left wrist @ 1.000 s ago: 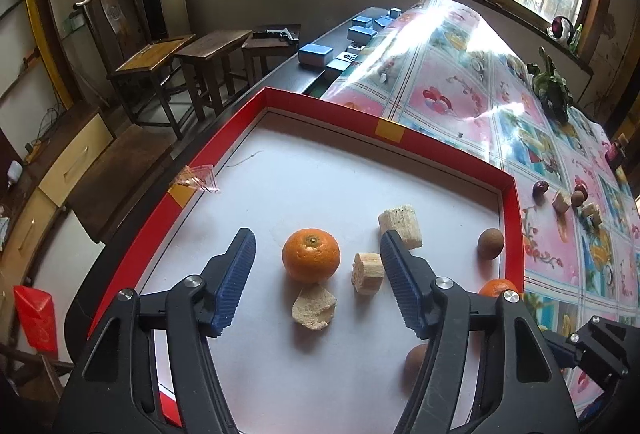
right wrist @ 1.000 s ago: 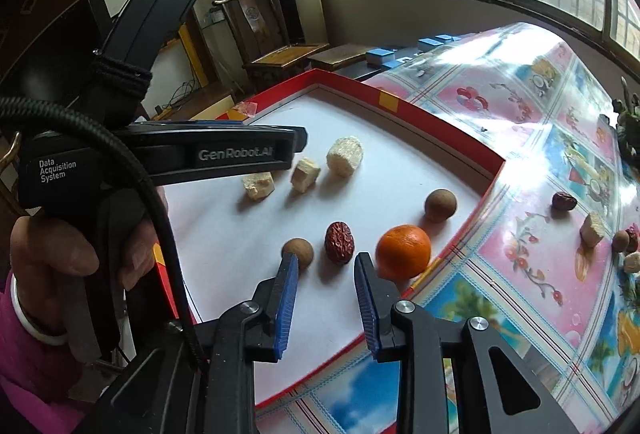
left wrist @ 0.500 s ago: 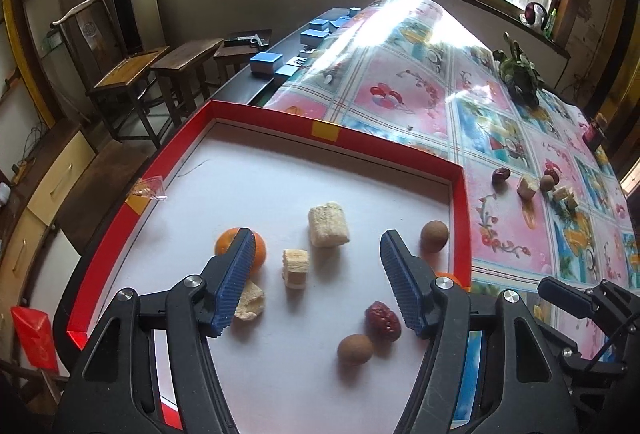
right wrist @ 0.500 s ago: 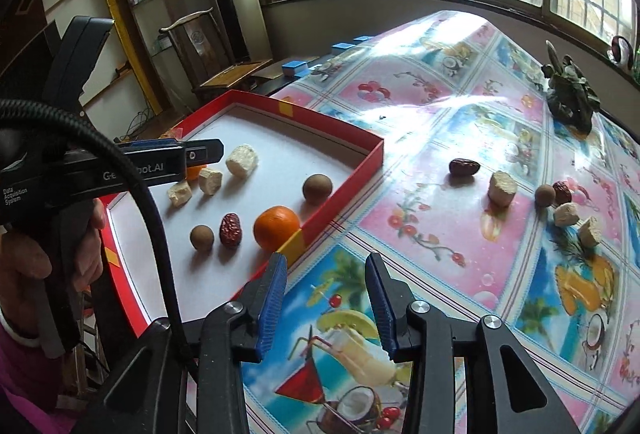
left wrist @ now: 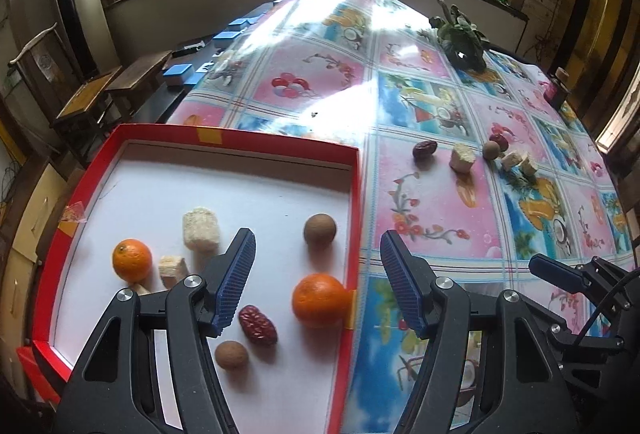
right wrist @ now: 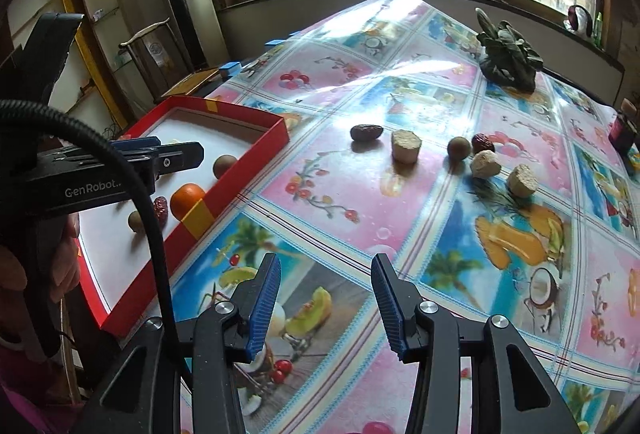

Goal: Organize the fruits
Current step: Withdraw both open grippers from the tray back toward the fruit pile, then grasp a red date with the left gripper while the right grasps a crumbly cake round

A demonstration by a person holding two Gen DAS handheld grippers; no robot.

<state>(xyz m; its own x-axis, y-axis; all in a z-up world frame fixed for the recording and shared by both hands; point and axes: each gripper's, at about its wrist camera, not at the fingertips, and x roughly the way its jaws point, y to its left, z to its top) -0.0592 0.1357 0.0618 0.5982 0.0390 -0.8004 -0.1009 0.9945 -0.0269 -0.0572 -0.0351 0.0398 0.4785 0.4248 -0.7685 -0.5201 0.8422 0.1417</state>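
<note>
Left view: the left gripper [left wrist: 318,276] is open and empty above the red cardboard tray [left wrist: 356,202], where a round orange tangerine [left wrist: 319,300] sits by the wall.

Right view: the right gripper [right wrist: 325,308] has just been opening, empty. The dark wrinkled date [right wrist: 366,132] on the flowery plastic tablecloth [right wrist: 320,194] looks light and soft; pinch its middle gently.

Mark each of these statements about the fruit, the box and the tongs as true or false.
1. Two oranges lie in the red box. True: one orange near its left side, another orange against its right wall.
2. The right tongs grip a date. False: they are open and empty above the tablecloth.
3. A dark date lies on the tablecloth outside the box. True.
4. The left tongs are shut on an orange. False: they are open, holding nothing.
5. The box holds no dates. False: a red date lies inside it.
</note>
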